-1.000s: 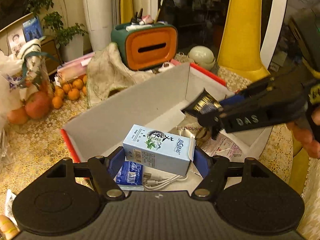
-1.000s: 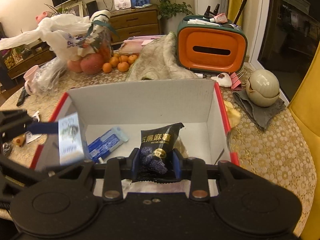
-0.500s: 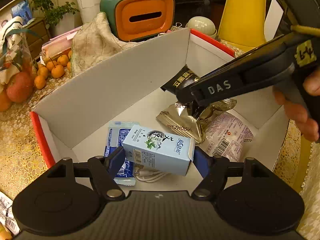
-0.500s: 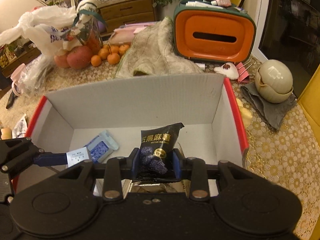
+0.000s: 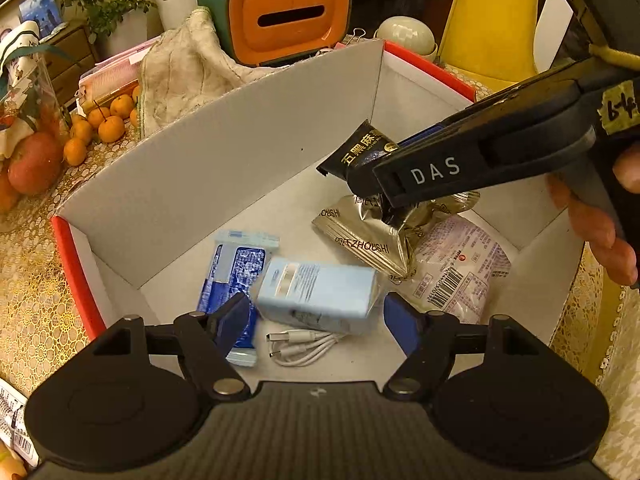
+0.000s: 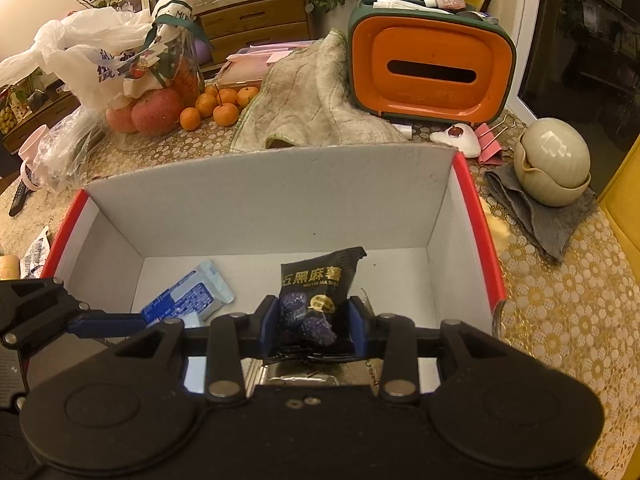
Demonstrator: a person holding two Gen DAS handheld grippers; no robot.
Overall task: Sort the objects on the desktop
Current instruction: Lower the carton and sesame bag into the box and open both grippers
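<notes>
Your R tongs (image 6: 312,316) are narrow and pinch the black snack pkt (image 6: 316,276). Their jaws have just been opening a little, but the pkt is btwn the pads and looks held, not dropped.

Key relation: the pkt hangs inside the red-edged box (image 5: 224,152), over its right half and clear of the floor. The silver pkt (image 5: 360,240) lies almost directly under it, w/ the pale printed pouch (image 5: 460,272) just beside that. The black pkt's long axis runs fwd along the fingers, its top edge toward the far wall. So the drop path is prob. straight down, no reach needed. It may well land on the silver pkt and slide, so let go low.

Your L tongs (image 5: 316,312) stand mid-wide round the light blue carton (image 5: 316,292). The carton lies crosswise btwn the pads, low over the white cable (image 5: 304,344) and next to the blue sachet (image 5: 236,264). It's blurred, so I can't tell if the pads press it or have let it go.

The L side is nearer the box's left corner and the R nearer its right wall. The two tongs sit apart, so no clash seems likely. The surface (image 6: 560,300) outside the box carries more clutter.
</notes>
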